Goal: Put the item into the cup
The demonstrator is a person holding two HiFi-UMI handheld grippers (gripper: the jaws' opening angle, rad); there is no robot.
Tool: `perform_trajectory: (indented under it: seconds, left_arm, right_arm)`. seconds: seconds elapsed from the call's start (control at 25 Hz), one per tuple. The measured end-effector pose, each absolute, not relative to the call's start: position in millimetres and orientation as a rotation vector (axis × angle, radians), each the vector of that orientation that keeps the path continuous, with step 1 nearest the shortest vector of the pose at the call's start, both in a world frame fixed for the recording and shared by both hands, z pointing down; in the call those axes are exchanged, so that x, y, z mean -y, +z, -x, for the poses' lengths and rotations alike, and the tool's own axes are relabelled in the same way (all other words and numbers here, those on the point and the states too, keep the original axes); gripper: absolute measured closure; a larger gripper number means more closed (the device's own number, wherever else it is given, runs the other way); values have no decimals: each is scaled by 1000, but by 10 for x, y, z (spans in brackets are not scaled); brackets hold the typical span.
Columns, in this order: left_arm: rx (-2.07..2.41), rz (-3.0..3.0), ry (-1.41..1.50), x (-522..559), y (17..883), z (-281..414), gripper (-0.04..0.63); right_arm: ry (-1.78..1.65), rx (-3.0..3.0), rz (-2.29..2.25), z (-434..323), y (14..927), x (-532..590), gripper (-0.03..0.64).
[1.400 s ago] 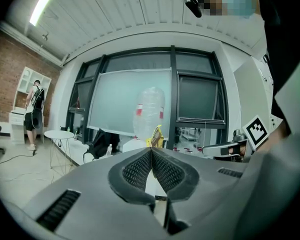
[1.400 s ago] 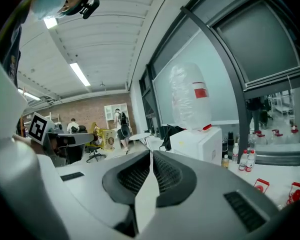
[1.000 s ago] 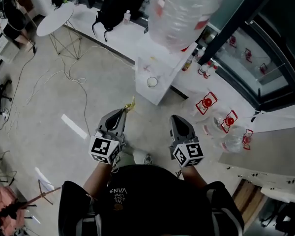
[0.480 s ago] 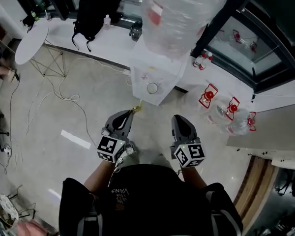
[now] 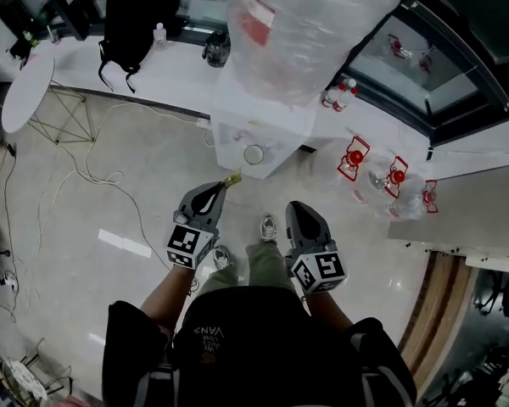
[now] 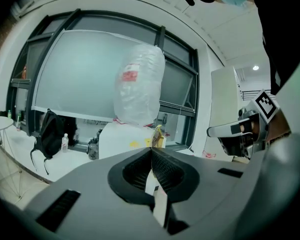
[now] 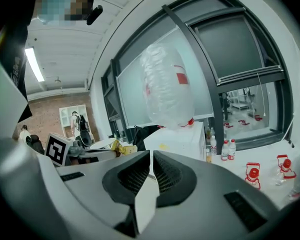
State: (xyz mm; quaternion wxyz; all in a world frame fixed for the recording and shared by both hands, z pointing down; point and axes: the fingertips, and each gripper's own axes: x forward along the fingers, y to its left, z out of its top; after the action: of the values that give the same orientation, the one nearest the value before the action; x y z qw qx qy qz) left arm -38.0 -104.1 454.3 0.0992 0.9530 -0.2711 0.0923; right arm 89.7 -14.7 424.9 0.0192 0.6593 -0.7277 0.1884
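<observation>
A small yellow packet [image 5: 232,178] sticks out of the tip of my left gripper [image 5: 221,186], which is shut on it. It also shows in the left gripper view as the packet [image 6: 158,136], just beyond my left gripper [image 6: 151,149]. A white cup [image 5: 254,153] stands on the top of the white water dispenser [image 5: 229,134], just ahead of the packet, under the big clear bottle [image 5: 305,24]. My right gripper [image 5: 293,212] hangs to the right, shut and empty. The right gripper view shows my right gripper [image 7: 151,153] with its jaws together and the packet [image 7: 121,147] off to the left.
Large water bottles with red handles [image 5: 355,159] lie on the floor right of the dispenser. Small bottles [image 5: 338,97] stand by the window. A black backpack [image 5: 123,28] rests on the ledge at the back left. A round white table [image 5: 25,91] and loose cables [image 5: 85,164] are at the left.
The person has walked closer to the dispenser. Both grippers moved forward with them, and the packet's tip is now nearly under the cup.
</observation>
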Motion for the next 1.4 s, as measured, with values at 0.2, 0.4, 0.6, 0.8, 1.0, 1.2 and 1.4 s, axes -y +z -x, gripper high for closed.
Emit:
perform_trajectory:
  seconds: [0.2, 0.4, 0.6, 0.8, 1.0, 1.2, 1.4]
  left_arm:
    - [820, -2792, 274, 1311, 4845, 77, 577]
    - [835, -2767, 308, 1552, 5224, -177, 577]
    - [849, -2742, 348, 1771, 5648, -357, 577]
    - [851, -2710, 392, 1956, 6085, -493, 577]
    - [864, -2680, 464, 2063, 6515, -586, 577]
    - [871, -2648, 497, 2181, 6854, -729, 577]
    - [871, -2611, 554, 2268, 7174, -810, 577]
  right_arm:
    - [583, 2288, -1975, -1065, 4412, 425, 569]
    - [622, 2292, -1947, -1252, 4581, 653, 569]
    - [674, 2264, -1903, -1406, 4875, 767, 569]
    - [695, 2244, -1849, -1500, 5111, 911, 569]
    - [706, 2254, -1817, -1581, 5262, 1047, 569]
    - [718, 2247, -1785, -1648, 5398, 1121, 569]
    - [761, 2245, -1742, -1648, 5593, 1180, 569]
